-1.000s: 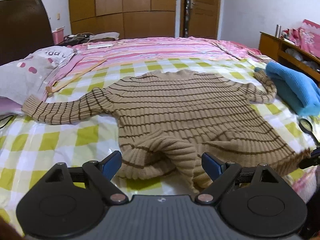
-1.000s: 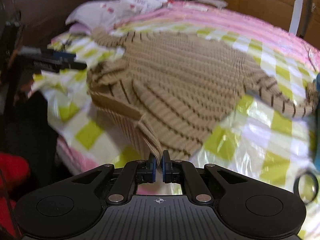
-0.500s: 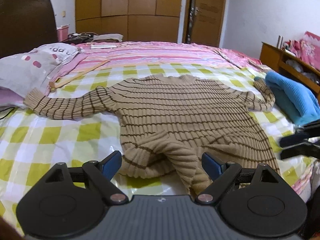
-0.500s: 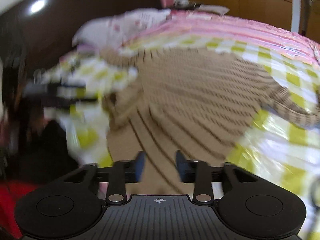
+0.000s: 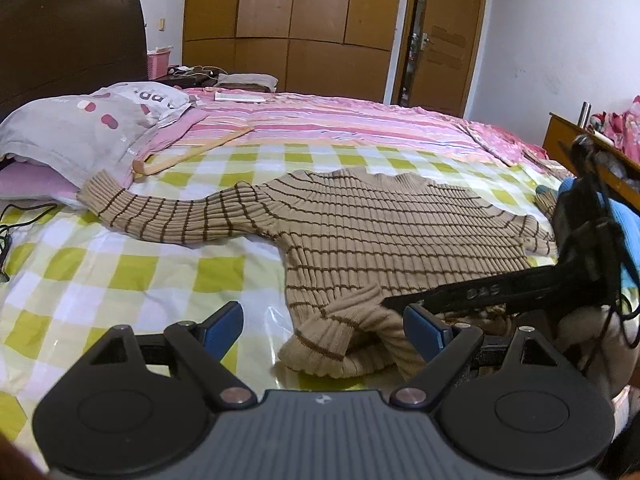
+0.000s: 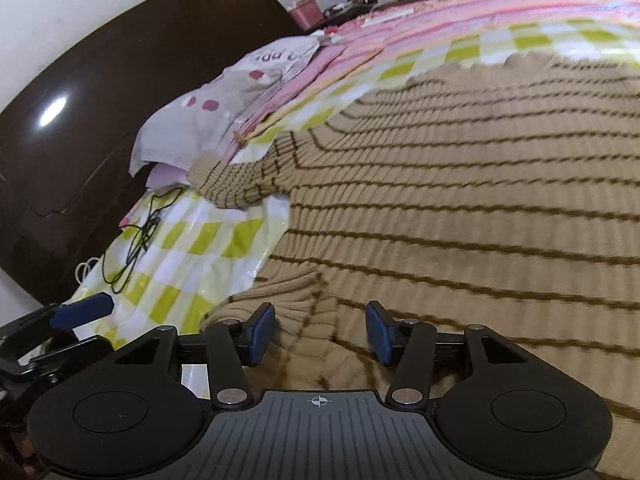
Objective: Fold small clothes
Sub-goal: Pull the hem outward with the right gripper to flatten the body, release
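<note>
Striped sweater [image 5: 392, 236] flat on bed [image 5: 132, 276] — no containers nr it.

The striped sweater [image 5: 384, 236] has its right sleeve end hidden behind the right gripper [image 5: 404, 302], which crosses in front of it in the left wrist view. In the right wrist view the sweater [image 6: 480, 200] runs off the right edge and is smeared by motion blur, so its ribbing there is unclear. Beyond the sweater, a blue garment [image 5: 628, 228] is mostly covered by that gripper's body.
</note>
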The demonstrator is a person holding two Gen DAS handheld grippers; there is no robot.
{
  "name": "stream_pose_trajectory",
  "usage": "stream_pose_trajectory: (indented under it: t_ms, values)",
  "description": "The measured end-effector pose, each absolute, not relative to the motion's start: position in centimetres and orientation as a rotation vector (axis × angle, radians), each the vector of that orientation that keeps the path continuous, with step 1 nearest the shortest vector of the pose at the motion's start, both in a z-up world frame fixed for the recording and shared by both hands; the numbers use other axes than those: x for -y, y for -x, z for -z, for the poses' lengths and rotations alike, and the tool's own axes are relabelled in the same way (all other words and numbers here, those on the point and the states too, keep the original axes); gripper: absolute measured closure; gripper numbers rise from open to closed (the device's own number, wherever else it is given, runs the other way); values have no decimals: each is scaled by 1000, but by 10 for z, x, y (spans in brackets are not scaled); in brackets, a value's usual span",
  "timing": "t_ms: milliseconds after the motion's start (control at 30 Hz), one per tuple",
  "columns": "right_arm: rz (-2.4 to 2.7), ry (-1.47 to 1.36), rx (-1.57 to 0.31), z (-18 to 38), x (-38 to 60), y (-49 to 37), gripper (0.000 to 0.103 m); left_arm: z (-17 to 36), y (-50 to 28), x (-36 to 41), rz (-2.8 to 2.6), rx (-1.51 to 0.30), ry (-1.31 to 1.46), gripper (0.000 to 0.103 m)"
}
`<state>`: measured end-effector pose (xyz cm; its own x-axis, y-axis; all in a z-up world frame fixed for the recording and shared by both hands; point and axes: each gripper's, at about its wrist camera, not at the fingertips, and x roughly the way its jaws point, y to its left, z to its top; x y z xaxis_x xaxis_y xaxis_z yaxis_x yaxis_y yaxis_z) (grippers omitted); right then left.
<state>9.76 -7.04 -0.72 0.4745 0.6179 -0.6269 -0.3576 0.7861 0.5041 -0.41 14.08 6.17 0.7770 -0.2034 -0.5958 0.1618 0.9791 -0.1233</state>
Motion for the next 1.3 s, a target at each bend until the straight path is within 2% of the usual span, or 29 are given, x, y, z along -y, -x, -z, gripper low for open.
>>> stream_pose_trajectory:
  t_ms: [167, 233, 333, 400, 567, 667, 733, 800, 1100, 1300]
  values:
    - [-690, -356, -944, 14, 46, -98, 55, -68, 2, -141, 191, -636, 56, 11]
    - [-725, -354, -959, 13, 38, -94, 81, -71, 3, -141, 188, -624, 48, 11]
    - [-776, -355, -966, 8, 26, -80, 95, -77, 3, -143, 182, -604, 39, 10]
    - [-817, -354, -961, 2, 16, -68, 96, -81, 3, -144, 174, -591, 33, 10]
    - [-936, -340, -990, -7, -9, -38, 95, -86, 0, -147, 165, -576, 39, 10]
    - [-976, -284, -1014, -9, -21, -24, 90, -84, -1, -142, 173, -579, 23, 10]
    - [-989, -265, -1023, -10, -23, -15, 77, -81, -2, -138, 181, -585, 14, 10]
    - [-1009, -267, -1022, -14, -18, -9, 71, -77, -4, -134, 188, -595, 13, 10]
    - [-736, -328, -879, -42, 91, 11, 71, -49, -17, -92, 283, -685, -5, 10]
    - [-424, -224, -918, -29, 149, 11, 71, -25, -25, -61, 303, -842, -106, 11]
